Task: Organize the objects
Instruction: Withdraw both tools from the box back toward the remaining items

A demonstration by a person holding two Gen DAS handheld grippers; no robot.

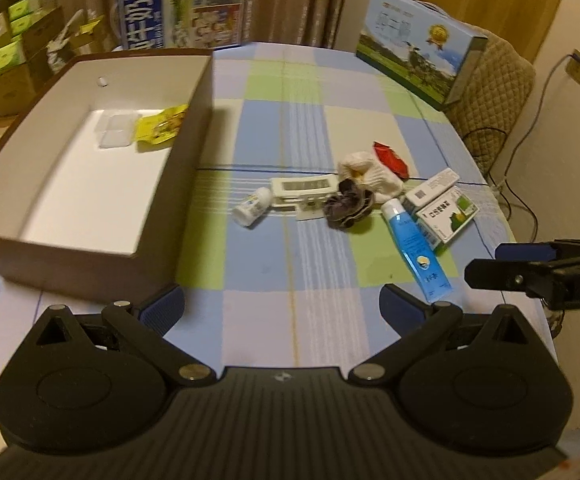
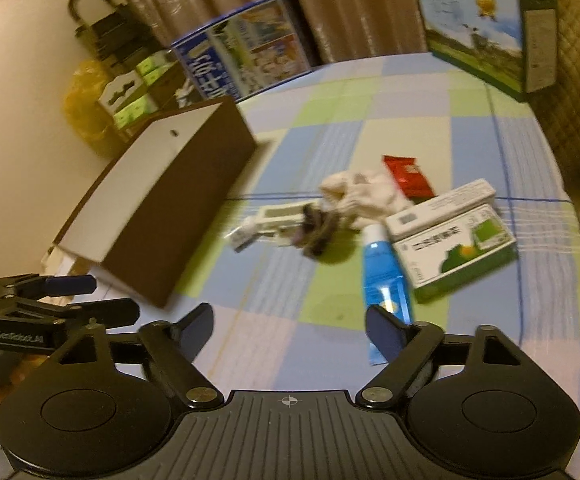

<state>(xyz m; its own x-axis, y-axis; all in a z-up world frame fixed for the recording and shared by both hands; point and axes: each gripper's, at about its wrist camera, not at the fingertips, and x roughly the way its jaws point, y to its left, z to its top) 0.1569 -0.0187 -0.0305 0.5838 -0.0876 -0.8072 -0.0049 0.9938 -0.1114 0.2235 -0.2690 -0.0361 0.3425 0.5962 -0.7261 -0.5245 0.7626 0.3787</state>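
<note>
Both tongs, left [image 1: 282, 304] and right [image 2: 290, 326], stood apart, holding nothing. The tube [image 1: 415, 246] and clutter lay on the table [image 1: 290, 120] beside the box [image 1: 90, 152]. One tong arm read "GenRobot.AI".

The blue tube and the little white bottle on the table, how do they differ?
The blue tube is long, flat and blue with a white cap; the white bottle is short, round and white. The tube lies right of the clutter beside the green carton; the bottle lies left of it, nearer the brown box. Both lie on their sides on the checked tablecloth, outside the box.
</note>
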